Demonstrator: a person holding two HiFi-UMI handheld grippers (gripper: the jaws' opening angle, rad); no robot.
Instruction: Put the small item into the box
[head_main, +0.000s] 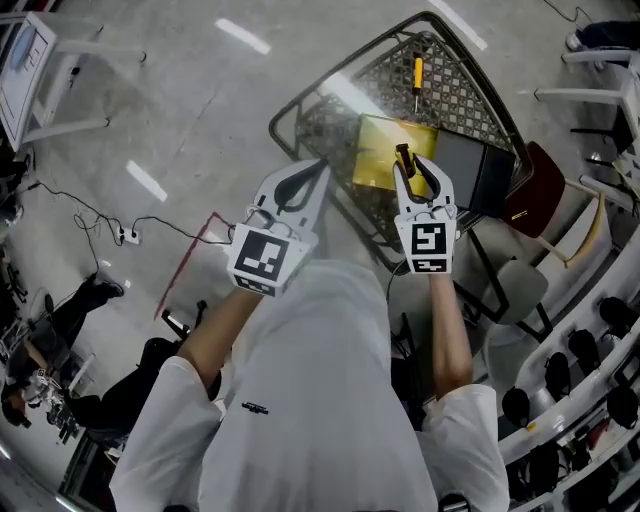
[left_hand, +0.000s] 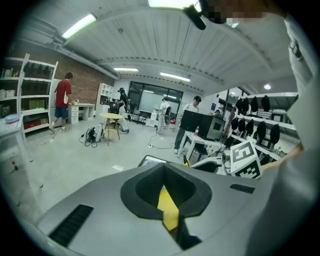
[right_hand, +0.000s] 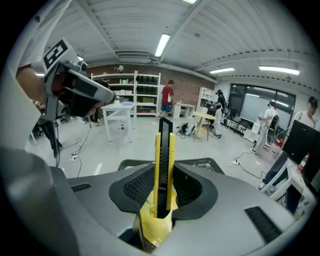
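My right gripper (head_main: 416, 176) is shut on a yellow and black utility knife (head_main: 405, 160), which stands up between its jaws (right_hand: 164, 160). It hangs over the near edge of a shiny yellow box (head_main: 385, 150) lying in a wire cart (head_main: 290, 110). My left gripper (head_main: 318, 168) is shut, level with the right one and just left of the yellow box. A yellow sliver shows in its jaw gap (left_hand: 167, 210); I cannot tell whether it is held. A black box (head_main: 475, 170) lies right of the yellow one.
A yellow-handled screwdriver (head_main: 418, 75) lies on the cart's mesh beyond the boxes. A red chair (head_main: 540, 185) and a grey chair (head_main: 520, 285) stand to the right. A power strip with cables (head_main: 128, 236) lies on the floor at left, and a person (head_main: 60, 320) sits at lower left.
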